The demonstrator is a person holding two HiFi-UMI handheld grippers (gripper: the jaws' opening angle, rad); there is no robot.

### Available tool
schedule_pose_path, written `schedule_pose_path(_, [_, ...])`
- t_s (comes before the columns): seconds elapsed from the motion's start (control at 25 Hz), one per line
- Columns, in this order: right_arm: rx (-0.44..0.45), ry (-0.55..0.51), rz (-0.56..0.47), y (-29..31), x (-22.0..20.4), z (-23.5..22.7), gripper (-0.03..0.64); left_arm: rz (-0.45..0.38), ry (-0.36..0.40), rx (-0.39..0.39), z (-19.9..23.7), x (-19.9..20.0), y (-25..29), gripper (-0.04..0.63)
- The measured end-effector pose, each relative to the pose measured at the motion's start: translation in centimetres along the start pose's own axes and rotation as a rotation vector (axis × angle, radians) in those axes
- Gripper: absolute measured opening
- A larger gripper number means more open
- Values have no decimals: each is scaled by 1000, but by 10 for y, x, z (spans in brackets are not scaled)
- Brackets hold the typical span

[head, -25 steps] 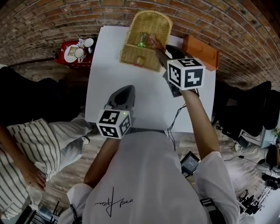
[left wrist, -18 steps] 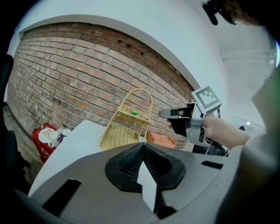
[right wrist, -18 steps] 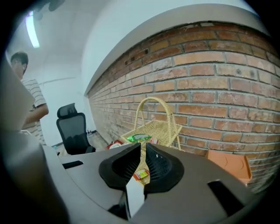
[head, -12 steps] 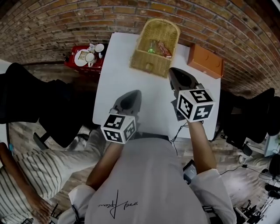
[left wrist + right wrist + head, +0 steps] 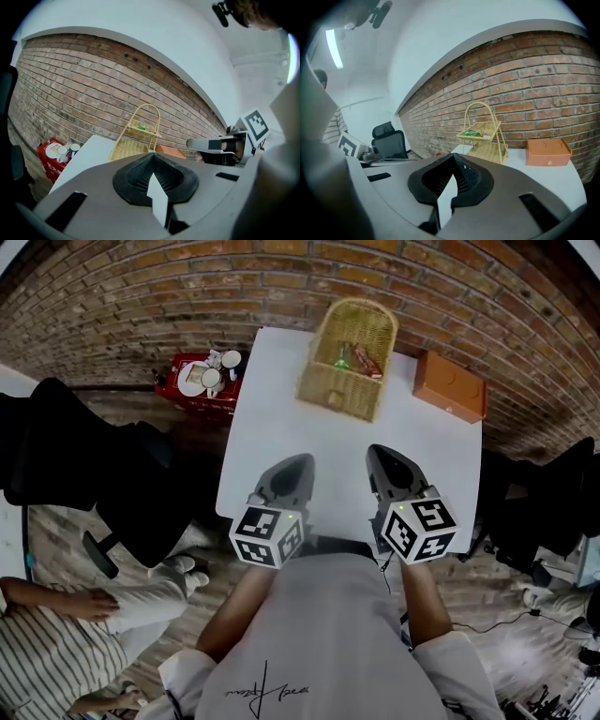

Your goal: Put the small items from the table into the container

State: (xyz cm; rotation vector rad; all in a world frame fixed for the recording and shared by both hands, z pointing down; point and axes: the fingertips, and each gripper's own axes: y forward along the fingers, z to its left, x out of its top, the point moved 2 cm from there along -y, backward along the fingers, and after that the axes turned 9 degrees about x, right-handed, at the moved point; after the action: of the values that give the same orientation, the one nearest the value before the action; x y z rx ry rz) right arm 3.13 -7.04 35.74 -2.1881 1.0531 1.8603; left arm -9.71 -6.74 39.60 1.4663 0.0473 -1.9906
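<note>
A two-tier wicker basket (image 5: 349, 362) stands at the far side of the white table (image 5: 281, 418). Its upper shelf holds a green item (image 5: 341, 361) and a red-brown packet (image 5: 367, 359). The basket (image 5: 484, 136) also shows in the right gripper view, and as the basket (image 5: 136, 138) in the left gripper view. My left gripper (image 5: 296, 463) is shut and empty over the table's near edge. Beside it, my right gripper (image 5: 382, 454) is shut and empty too, well back from the basket.
An orange box (image 5: 450, 385) lies at the table's far right corner. A red crate with white cups (image 5: 202, 382) sits on the floor left of the table. A black office chair (image 5: 84, 474) and a seated person in striped clothes (image 5: 56, 652) are at the left.
My right gripper drew back from the basket to the table's near edge and shut its jaws with nothing in them. The left gripper barely shifted. The red-brown packet now lies in the basket's upper shelf.
</note>
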Motion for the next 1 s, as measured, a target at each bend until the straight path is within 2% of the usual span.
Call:
schedule_pose_path(0.4, [16, 11, 23, -11, -23, 30, 21, -3, 35, -17, -4, 1, -19, 10])
schedule_pose_path(1.0, [32, 35, 38, -23, -40, 43, 20, -10, 26, -7, -10, 0, -28, 9])
